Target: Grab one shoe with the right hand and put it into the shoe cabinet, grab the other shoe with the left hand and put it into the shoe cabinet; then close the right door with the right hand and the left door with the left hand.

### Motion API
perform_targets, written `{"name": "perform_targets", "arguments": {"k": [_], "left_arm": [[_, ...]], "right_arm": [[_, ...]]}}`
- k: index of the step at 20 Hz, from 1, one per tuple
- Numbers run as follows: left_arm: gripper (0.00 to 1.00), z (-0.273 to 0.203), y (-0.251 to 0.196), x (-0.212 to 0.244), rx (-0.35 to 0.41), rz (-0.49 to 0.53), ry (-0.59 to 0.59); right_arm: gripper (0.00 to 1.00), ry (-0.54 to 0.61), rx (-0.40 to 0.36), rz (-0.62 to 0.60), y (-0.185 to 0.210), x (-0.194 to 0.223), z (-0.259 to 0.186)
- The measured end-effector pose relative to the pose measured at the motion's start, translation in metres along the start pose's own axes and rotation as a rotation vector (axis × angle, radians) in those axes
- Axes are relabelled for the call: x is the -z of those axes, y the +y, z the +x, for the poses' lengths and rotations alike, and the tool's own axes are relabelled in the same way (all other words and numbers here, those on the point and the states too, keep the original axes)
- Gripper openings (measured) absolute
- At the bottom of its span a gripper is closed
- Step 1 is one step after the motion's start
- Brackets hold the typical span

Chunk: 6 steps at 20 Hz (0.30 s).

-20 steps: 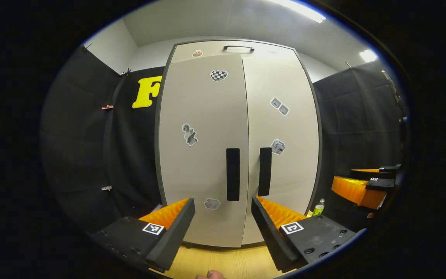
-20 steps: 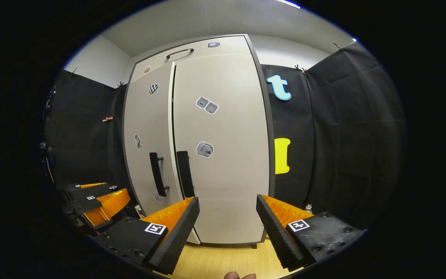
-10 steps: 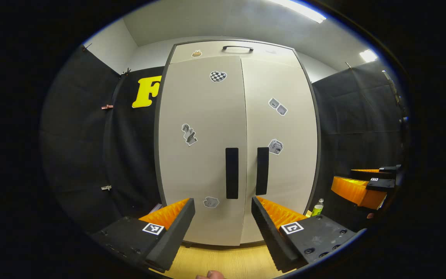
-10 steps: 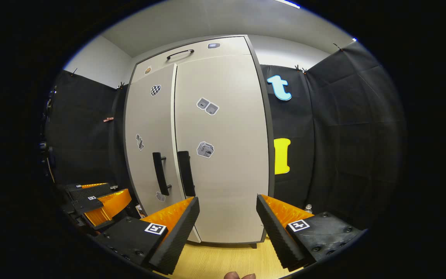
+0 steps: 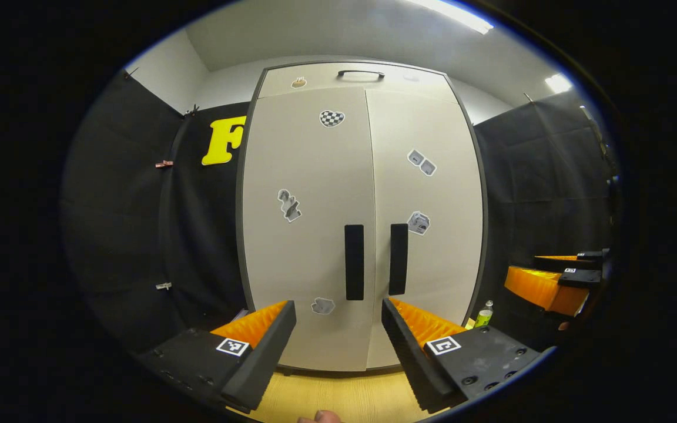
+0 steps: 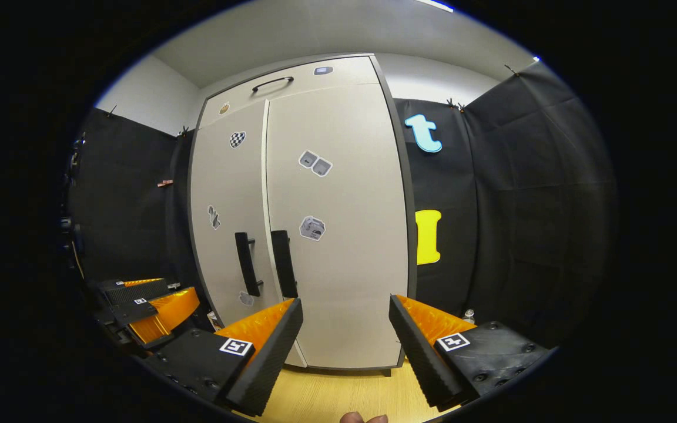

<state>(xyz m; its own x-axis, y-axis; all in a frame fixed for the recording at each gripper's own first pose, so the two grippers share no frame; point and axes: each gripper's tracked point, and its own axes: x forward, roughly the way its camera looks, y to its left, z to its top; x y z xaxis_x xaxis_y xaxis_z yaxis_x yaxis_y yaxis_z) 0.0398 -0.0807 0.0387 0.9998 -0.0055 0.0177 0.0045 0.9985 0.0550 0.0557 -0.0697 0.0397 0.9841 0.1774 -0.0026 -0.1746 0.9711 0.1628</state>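
Beige and tall, the shoe cabinet with a dark frame (image 5: 315, 235) stands on the light wooden floor (image 5: 338, 396) against the black cloth wall. Its left door (image 5: 309, 247) and its right door (image 5: 426, 235) are both closed, and only a thin seam runs between them. The black vertical handle of the left door (image 5: 354, 262) and the black vertical handle of the right door (image 5: 398, 259) stand just beside each other, one on each side of the seam. No shoe can be seen outside the cabinet.

The left gripper (image 5: 338, 341) has its two black and orange fingers apart and holds nothing; it points at the lower middle of the cabinet and does not touch it. The right gripper (image 6: 345, 338) also has its fingers wide apart and empty, in front of the right door, which this view shows from an angle. In the left gripper view the right gripper shows far at the right edge. A small green bottle (image 5: 483, 315) stands on the floor just beside the right side of the cabinet. Several small grey stickers (image 5: 421, 162) are on both doors.
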Motion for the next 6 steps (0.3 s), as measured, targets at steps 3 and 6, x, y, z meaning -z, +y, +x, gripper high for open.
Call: {"name": "perform_targets", "arguments": {"k": [3,6], "left_arm": [[0.94,-0.0015,-0.0006,0.0003,0.000,0.004,0.002],[0.94,-0.0029,-0.0003,-0.0002,-0.001,0.002,0.001]], "right_arm": [[0.98,-0.002,-0.001,0.002,0.0008,-0.0011,-0.0012],[0.98,-0.004,-0.004,0.001,0.0019,-0.0018,-0.0026]]}}
